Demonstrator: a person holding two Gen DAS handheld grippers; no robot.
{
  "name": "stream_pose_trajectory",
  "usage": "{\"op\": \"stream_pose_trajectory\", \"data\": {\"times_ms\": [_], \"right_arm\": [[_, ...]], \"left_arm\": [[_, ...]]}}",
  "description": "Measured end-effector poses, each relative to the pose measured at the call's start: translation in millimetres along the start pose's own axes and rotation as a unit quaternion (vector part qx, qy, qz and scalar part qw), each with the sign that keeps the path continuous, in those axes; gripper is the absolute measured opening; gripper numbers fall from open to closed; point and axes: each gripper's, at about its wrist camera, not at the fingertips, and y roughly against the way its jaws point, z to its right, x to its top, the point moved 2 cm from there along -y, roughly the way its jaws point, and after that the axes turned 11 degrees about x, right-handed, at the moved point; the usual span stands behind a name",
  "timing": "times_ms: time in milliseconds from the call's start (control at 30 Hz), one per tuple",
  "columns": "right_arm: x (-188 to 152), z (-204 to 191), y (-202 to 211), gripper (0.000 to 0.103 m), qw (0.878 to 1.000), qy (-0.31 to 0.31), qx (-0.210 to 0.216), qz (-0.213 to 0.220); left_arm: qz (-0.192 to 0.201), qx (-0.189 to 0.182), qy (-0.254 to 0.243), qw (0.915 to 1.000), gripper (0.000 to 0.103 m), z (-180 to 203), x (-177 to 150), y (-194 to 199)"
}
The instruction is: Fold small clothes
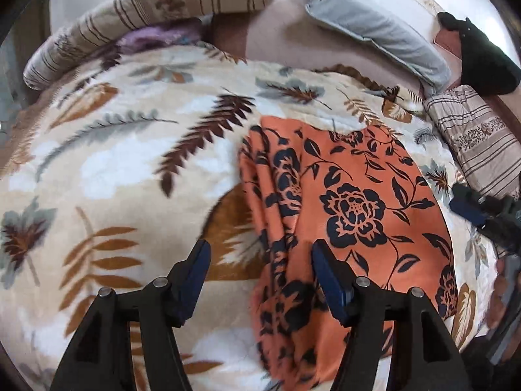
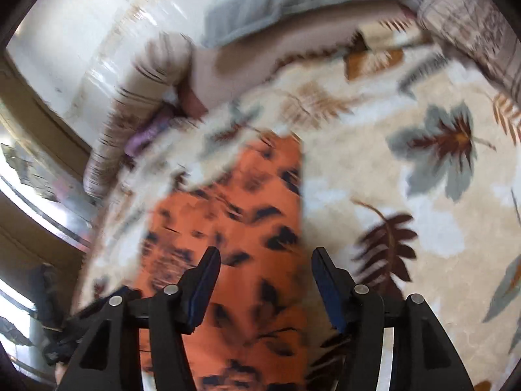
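Note:
An orange cloth with black flowers [image 1: 351, 208] lies on a leaf-patterned blanket [image 1: 123, 169], its left side bunched in folds. My left gripper [image 1: 260, 254] is open and empty, hovering over the cloth's bunched left edge. The right gripper [image 1: 478, 208] shows at the right edge of the left wrist view, beside the cloth. In the blurred right wrist view the cloth [image 2: 241, 228] runs as a long strip under my right gripper [image 2: 265, 262], which is open and empty above it. The blanket [image 2: 407, 195] spreads to the right.
Striped pillows [image 1: 156, 9] and a grey pillow [image 1: 374, 29] lie at the head of the bed. Another striped pillow [image 1: 472, 137] and a black object [image 1: 482, 55] sit at the right. A purple cloth [image 1: 153, 37] is tucked under the pillows.

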Motion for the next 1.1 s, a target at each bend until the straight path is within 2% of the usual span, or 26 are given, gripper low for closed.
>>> {"op": "stream_pose_trajectory", "data": {"times_ms": [33,133,200,267,433,567,633,667,733,833,967,1100], "right_arm": [[-1,-10,3,0.063,1.0,0.008,0.014,0.002],[-16,-31,-5,0.077,0.999,0.017,0.048,-0.014],[-35,-24,-21,0.079,0.997,-0.004,0.05,-0.051],[-45,-14,-33,0.079,0.997,-0.01,0.032,-0.074],[-14,-32,-24,0.079,0.998,0.012,0.042,-0.044],[21,-16,-51,0.08,0.999,-0.005,0.029,-0.039],[27,6,-77,0.08,0.996,-0.046,0.017,-0.073],[27,13,-80,0.08,0.995,-0.063,0.023,-0.071],[26,2,-68,0.08,0.997,-0.047,0.028,-0.052],[16,-21,-46,0.08,0.999,-0.008,0.012,-0.045],[-10,-50,-12,0.08,0.997,0.058,-0.036,-0.041],[-35,-66,25,0.081,0.992,0.093,-0.075,-0.029]], "left_arm": [[0.0,0.003,-0.001,1.0,0.065,0,-3,1],[-0.011,0.008,-0.009,0.9999,0.067,1,-18,1],[-0.024,0.018,-0.017,0.9994,0.07,1,-29,-6],[-0.031,0.017,-0.018,0.9992,0.072,1,-34,-8],[-0.001,0.019,-0.007,0.9998,0.072,-3,-29,14],[-0.04,0.024,-0.017,0.9987,0.072,3,-42,-9],[-0.042,0.016,-0.003,0.999,0.073,0,-44,-9],[-0.043,0.014,0.0,0.999,0.072,0,-43,-6],[-0.038,0.018,-0.002,0.9991,0.072,-2,-40,1],[-0.033,0.03,0.0,0.999,0.072,-3,-39,11],[-0.013,0.049,-0.001,0.9987,0.072,1,-41,35],[0.014,0.046,-0.006,0.9988,0.072,8,-42,69]]}}
